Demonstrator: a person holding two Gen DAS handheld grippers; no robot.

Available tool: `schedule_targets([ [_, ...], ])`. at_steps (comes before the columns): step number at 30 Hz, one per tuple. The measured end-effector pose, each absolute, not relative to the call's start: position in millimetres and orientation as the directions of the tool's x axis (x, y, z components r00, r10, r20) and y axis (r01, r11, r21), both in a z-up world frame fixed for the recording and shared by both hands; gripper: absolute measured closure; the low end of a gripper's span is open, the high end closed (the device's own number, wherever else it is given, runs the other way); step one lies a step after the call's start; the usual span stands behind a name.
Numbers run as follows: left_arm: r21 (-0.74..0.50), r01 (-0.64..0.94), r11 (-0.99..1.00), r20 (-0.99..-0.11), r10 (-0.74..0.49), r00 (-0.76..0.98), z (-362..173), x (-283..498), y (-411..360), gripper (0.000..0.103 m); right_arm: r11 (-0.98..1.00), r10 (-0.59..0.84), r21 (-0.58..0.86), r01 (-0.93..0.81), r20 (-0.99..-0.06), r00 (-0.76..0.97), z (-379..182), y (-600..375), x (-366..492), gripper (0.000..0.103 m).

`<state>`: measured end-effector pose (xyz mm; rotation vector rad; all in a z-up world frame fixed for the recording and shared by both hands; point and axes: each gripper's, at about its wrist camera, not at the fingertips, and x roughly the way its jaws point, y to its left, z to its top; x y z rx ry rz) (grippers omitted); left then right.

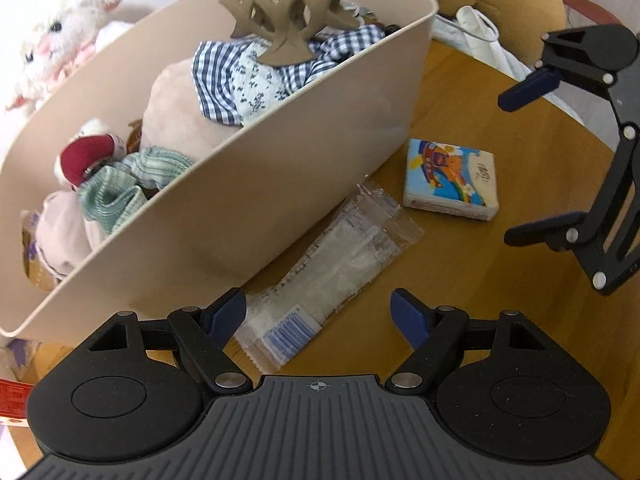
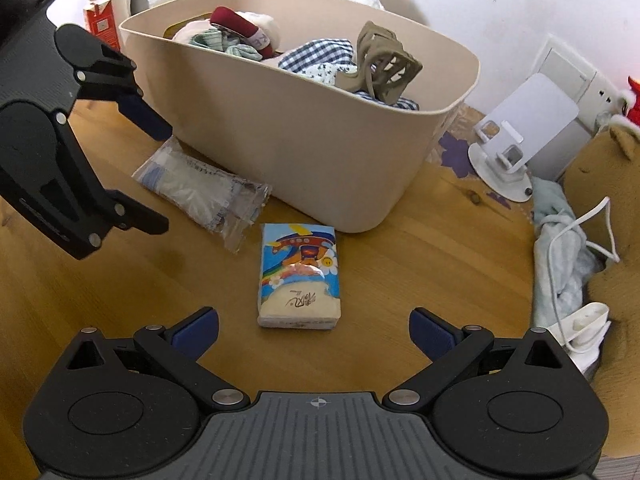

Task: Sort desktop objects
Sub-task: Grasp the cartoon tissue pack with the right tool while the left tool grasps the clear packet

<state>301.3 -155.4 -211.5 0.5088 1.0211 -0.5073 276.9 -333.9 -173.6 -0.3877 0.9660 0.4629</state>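
Left hand-held gripper [image 1: 318,314]: released, empty, over the clear packet [image 1: 340,256].
Right hand-held gripper [image 2: 314,330]: released, empty, before the tissue pack [image 2: 299,276].
Tissue pack: flat on the worktop [image 2: 420,280], near the beige bin [image 2: 320,148]; cartoon aeroplane print, handwritten-style script unreadable.
Clear packet: touching the bin's wall; print too small to read.
Bin: holds cloths and a hair claw [image 2: 384,64].

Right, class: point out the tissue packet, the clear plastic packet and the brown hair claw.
tissue packet [image 2: 298,276], right wrist view, middle of its printed top face.
clear plastic packet [image 1: 340,256], left wrist view, middle of the wrapper.
brown hair claw [image 1: 288,16], left wrist view, its central teeth.
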Motion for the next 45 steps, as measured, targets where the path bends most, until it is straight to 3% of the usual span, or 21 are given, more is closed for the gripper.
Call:
schedule_targets([
  [15, 0.076, 0.537, 0.84, -0.896, -0.178, 0.406, -224, 319, -151, 0.017, 0.829, 0.241, -0.059, -0.557, -0.86, 0.449, -189, -334, 290, 0.003],
  [18, 0.069, 0.513, 0.855, -0.888, -0.182, 0.422, -222, 321, -150, 0.031, 0.823, 0.254, -0.048, -0.566, -0.86, 0.443, -189, -332, 287, 0.013],
  [20, 0.066, 0.514, 0.855, -0.884, -0.189, 0.428, -219, 322, -150, 0.047, 0.821, 0.257, -0.046, -0.569, -0.861, 0.439, -190, -330, 286, 0.019],
  [23, 0.072, 0.518, 0.852, -0.886, -0.183, 0.426, -217, 323, -150, 0.051, 0.826, 0.273, -0.019, -0.564, -0.861, 0.428, -188, -330, 284, 0.03],
  [28, 0.089, 0.531, 0.842, -0.886, -0.176, 0.428, -214, 319, -152, 0.062, 0.839, 0.287, 0.006, -0.545, -0.855, 0.432, -183, -332, 279, 0.06],
  [38, 0.096, 0.537, 0.838, -0.886, -0.174, 0.429, -206, 303, -147, 0.073, 0.858, 0.267, 0.004, -0.513, -0.858, 0.439, -175, -338, 252, 0.061],
  [45, 0.089, 0.528, 0.845, -0.886, -0.174, 0.429, -201, 276, -141, 0.075, 0.867, 0.262, -0.008, -0.499, -0.843, 0.469, -156, -338, 225, 0.061],
])
